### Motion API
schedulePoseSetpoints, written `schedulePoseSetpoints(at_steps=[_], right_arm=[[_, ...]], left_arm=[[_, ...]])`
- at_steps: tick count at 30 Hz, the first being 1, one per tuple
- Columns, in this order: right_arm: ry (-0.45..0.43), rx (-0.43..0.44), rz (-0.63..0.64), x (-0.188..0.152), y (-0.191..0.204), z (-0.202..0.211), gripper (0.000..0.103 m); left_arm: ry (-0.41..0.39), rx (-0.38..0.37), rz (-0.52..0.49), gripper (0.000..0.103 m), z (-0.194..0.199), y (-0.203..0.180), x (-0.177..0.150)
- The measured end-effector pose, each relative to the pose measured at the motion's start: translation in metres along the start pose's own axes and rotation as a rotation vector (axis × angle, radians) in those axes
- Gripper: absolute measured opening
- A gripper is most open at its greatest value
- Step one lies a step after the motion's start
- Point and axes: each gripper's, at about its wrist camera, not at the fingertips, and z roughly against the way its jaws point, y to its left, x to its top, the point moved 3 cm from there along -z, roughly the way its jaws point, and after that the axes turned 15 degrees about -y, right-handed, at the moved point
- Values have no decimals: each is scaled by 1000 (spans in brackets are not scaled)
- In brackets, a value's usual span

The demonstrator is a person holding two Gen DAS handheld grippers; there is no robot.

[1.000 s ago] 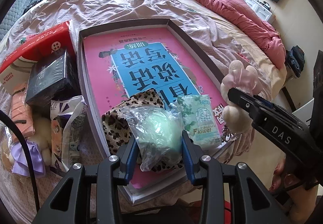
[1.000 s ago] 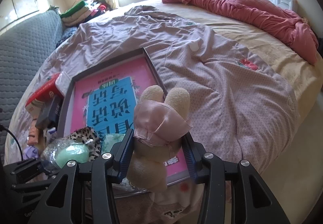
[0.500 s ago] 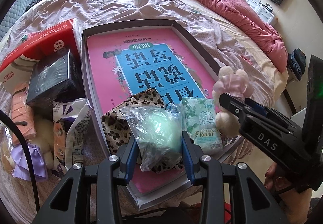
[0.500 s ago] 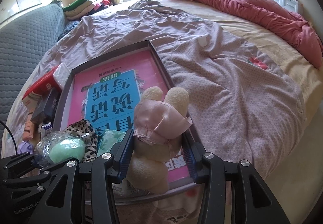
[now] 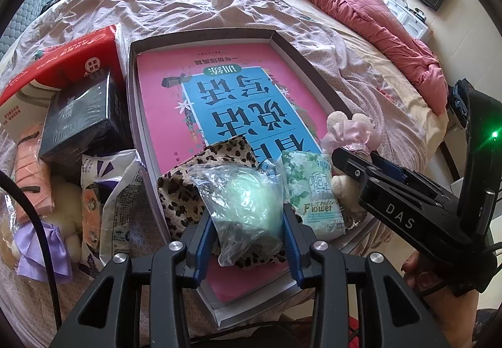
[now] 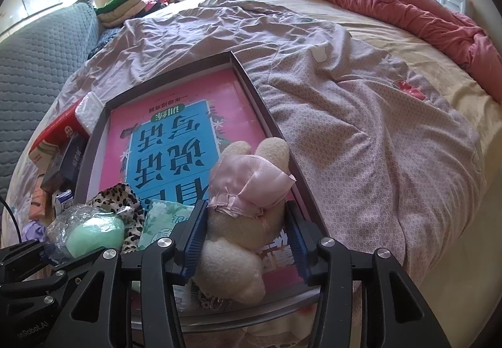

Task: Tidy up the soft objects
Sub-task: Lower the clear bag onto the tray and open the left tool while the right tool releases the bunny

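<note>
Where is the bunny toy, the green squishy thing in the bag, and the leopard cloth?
bunny toy (image 6: 241,235): right wrist view, its body.
green squishy thing (image 5: 251,203): left wrist view, its middle.
leopard cloth (image 5: 226,156): left wrist view, upper fold.

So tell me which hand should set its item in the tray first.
Left, probably: the left gripper already holds its bagged green sponge low over the tray; the right gripper's plush toy sits at the rim.

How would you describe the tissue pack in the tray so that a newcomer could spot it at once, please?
Find the big shallow tray with the pink book on the bed. At its near end lies the tissue pack, between the leopard cloth and the plush toy. It alone is flat and pale green, with white flowers and the word Flower.
</note>
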Motion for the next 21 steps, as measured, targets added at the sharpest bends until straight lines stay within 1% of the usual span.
schedulePoseSetpoints(at_steps=[7,13,15,21], right_arm=[[-4,-5,-6,0,-2,1,53],[-19,-8,-6,4,-2,5,58],[-22,-6,-5,4,-2,7,61],[-24,-12,9,5,0,8,63]], left_arm=[[0,4,4,41,-4,2,1],[13,14,11,42,-10,5,1],[20,13,10,42,-11,5,0],[21,3,23,42,-9,6,1]])
